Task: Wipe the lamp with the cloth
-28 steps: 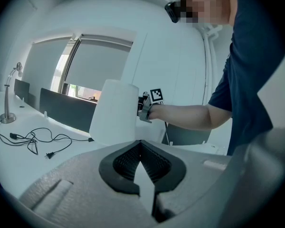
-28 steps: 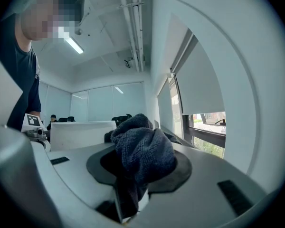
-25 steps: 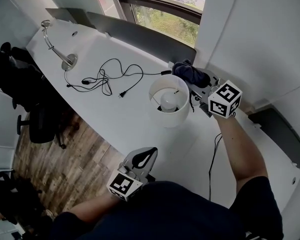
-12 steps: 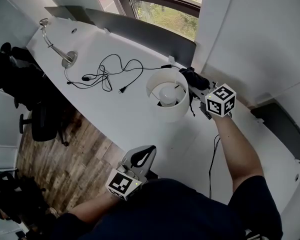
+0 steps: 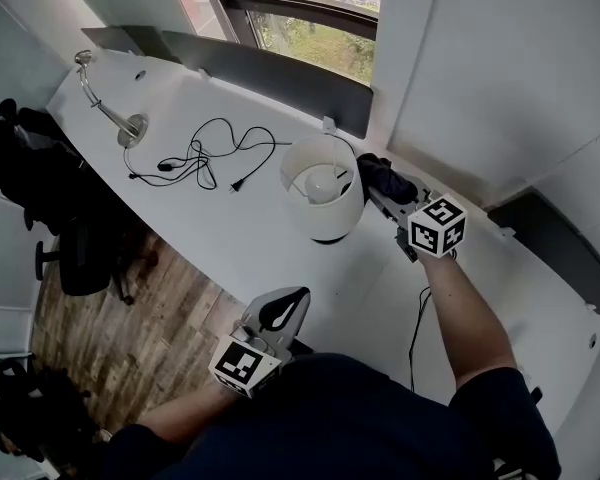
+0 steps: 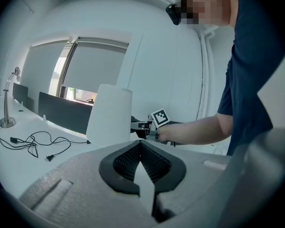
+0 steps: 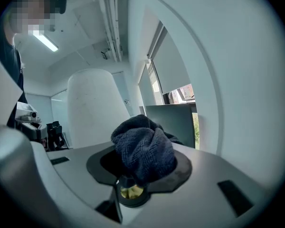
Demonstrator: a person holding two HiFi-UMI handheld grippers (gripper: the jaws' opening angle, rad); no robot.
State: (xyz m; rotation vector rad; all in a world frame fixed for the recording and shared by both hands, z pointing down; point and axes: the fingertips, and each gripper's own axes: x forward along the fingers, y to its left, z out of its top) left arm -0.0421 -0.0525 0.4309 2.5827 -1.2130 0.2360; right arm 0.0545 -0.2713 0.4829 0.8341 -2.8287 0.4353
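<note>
My right gripper [image 5: 382,194] is clamped on the dark cloth [image 7: 143,148], the white lamp [image 5: 323,200] just left of its tips. My left gripper [image 6: 141,159] is closed, empty, the lamp well ahead of it.

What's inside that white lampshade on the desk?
Looking down from the head view, a pale round bulb sits in the middle of the lampshade, with thin wire spokes running to the rim. Whatever lies below the bulb is covered, so it can't be seen.
</note>
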